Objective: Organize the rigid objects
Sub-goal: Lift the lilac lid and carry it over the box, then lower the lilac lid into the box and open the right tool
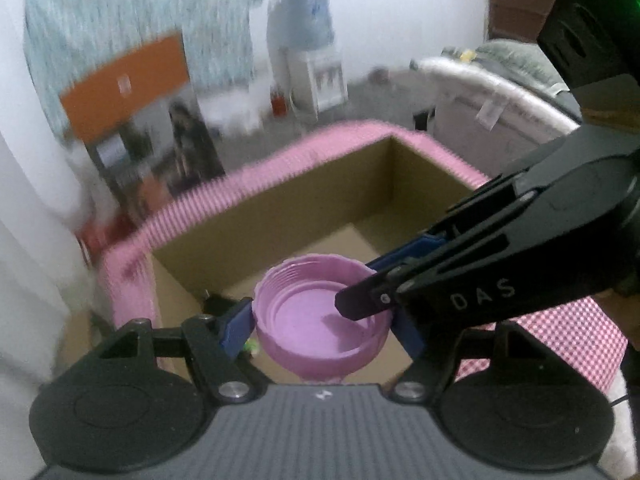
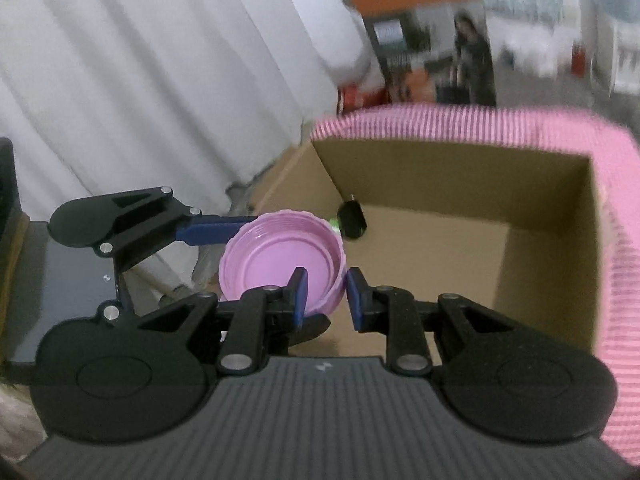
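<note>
Both grippers grasp the pink lid [image 1: 320, 312] over the cardboard box [image 1: 280, 216], the left gripper [image 1: 320, 326] across it, the right gripper [image 2: 325, 296] pinching its rim; uneven letting go could flip it outside

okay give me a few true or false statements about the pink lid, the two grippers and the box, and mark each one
1. The pink lid is held by both grippers at once. True: the left gripper spans it and the right gripper pinches its rim.
2. The lid faces open side up. True: its inner threads show.
3. The cardboard box is packed full. False: most of its floor is bare, with a small black object and something green beside it.
4. The box's rim is wrapped in blue. False: the wrap is pink striped.
5. The lid lies on the box floor. False: it is held up in the grippers, over the box's near edge.
</note>
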`<state>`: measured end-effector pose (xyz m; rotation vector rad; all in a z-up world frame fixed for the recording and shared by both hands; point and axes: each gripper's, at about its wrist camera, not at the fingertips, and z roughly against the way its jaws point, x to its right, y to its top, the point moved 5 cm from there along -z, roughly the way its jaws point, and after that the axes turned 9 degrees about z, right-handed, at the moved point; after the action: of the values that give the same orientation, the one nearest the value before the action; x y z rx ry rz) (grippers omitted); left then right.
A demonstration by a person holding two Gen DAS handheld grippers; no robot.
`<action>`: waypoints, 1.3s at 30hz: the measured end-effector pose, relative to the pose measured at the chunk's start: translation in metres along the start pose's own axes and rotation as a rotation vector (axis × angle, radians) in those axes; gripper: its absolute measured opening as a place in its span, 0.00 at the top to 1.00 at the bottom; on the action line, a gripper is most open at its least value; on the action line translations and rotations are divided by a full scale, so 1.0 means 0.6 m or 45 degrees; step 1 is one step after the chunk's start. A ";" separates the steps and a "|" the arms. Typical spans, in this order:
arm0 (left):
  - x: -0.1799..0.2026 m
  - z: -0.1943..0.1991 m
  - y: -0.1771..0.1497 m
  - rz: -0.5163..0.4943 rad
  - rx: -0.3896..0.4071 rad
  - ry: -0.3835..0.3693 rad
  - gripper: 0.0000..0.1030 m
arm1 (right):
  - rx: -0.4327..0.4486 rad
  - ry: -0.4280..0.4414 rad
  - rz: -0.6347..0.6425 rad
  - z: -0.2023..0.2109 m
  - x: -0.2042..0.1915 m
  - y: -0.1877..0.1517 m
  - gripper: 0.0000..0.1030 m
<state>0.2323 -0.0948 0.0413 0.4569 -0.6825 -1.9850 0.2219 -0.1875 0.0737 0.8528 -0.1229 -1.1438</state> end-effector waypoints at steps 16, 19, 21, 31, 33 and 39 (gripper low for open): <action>-0.035 -0.157 -0.018 0.026 -0.450 -0.032 0.28 | -0.447 0.126 -0.197 -0.177 0.080 -0.013 0.80; -0.036 -0.170 -0.027 0.029 -0.513 -0.021 0.28 | -0.502 0.142 -0.209 -0.200 0.085 -0.016 0.80; -0.035 -0.173 -0.029 0.021 -0.529 -0.012 0.27 | -0.522 0.131 -0.205 -0.208 0.087 -0.017 0.79; -0.039 -0.148 -0.014 0.062 -0.448 -0.026 0.22 | -0.416 0.146 -0.221 -0.183 0.093 -0.021 0.76; -0.040 -0.132 -0.010 0.076 -0.407 -0.029 0.22 | -0.344 0.146 -0.217 -0.164 0.091 -0.012 0.71; -0.044 -0.069 0.004 0.103 -0.266 -0.032 0.19 | -0.078 0.114 -0.224 -0.058 0.086 0.001 0.57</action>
<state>0.2700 -0.0838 0.0119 0.2752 -0.4944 -1.9626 0.2624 -0.2121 0.0331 0.8719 0.0619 -1.2645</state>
